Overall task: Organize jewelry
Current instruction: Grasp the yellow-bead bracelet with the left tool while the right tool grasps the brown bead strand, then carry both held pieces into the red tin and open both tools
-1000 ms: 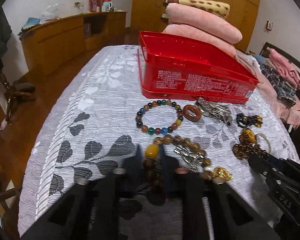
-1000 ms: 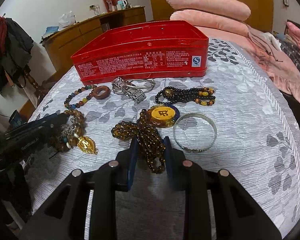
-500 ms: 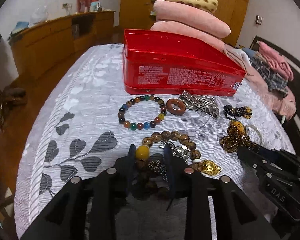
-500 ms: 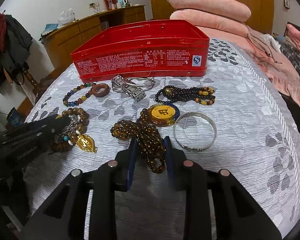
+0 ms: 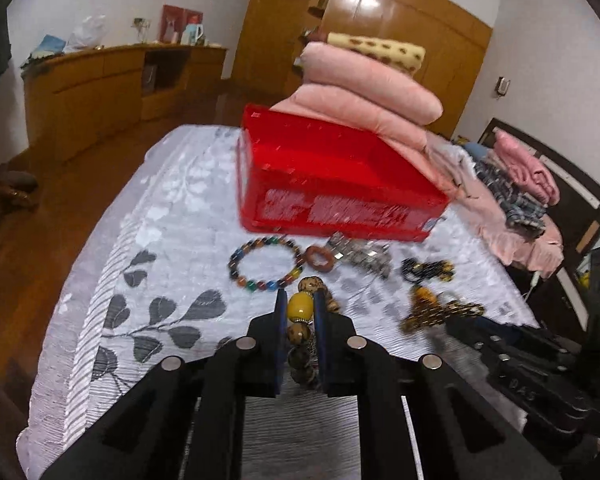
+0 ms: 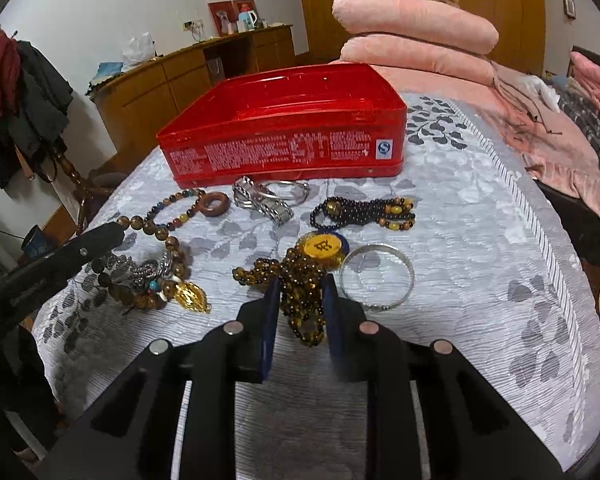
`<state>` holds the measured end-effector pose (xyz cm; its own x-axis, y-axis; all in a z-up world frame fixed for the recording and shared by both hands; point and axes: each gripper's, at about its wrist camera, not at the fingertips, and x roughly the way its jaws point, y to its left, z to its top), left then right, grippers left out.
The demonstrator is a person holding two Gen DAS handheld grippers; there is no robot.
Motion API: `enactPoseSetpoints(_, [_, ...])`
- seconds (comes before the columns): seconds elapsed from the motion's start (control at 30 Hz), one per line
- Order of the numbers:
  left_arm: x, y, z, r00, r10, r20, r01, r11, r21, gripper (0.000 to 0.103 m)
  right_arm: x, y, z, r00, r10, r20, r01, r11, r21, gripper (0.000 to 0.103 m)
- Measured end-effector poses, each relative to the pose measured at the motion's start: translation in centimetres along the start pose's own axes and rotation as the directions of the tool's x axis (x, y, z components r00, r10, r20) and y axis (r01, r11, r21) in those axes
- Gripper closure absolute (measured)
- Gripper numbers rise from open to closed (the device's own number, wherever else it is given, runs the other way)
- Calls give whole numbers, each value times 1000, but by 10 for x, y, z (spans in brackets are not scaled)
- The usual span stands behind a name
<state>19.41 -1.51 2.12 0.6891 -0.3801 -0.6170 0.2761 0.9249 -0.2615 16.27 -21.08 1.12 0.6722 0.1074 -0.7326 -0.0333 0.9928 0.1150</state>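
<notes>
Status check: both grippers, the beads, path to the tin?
Left gripper shut on wooden bead string. Right gripper astride amber bead strand, unclosed. Red tin open, unobstructed.

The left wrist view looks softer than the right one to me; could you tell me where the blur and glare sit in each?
Left wrist view: motion blur smears the red tin lettering and the jewelry beyond the left gripper; glare on the wardrobe doors. Right wrist view: sharp, tin print legible, right gripper crisp; fisheye bending at the edges in both.

"DAS" on right gripper (image 5: 528,384); "QS" mark on red tin (image 6: 385,148).
</notes>
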Motion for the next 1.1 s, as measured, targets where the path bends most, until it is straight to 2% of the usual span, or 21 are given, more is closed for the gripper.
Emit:
enactPoseSetpoints(0.3, [-15,-15,17,995,-86,51,86,996,11,90,-17,-5,11,999,17,40,-17,1000,9,83])
enactPoseSetpoints(0.53, [-27,-22,39,983,-146,112,145,989,19,90,-29,-9,25,996,27,82,-28,1000,11,84])
enactPoseSetpoints(0.9, [-29,-22,56,973,-175,150,174,985,18,90,-29,-10,34,995,38,95,-39,999,7,84])
enactPoseSetpoints(0.97, [-27,-24,56,974,-173,146,172,985,20,90,-29,-12,37,994,42,99,-43,999,9,86])
enactPoseSetpoints(1.0, [-25,-24,56,975,-170,143,169,985,20,90,-28,-13,39,994,49,102,-51,999,11,97])
enactPoseSetpoints(1.1, [-19,-24,60,977,-164,137,163,986,17,90,-25,-16,48,993,59,106,-61,998,15,98])
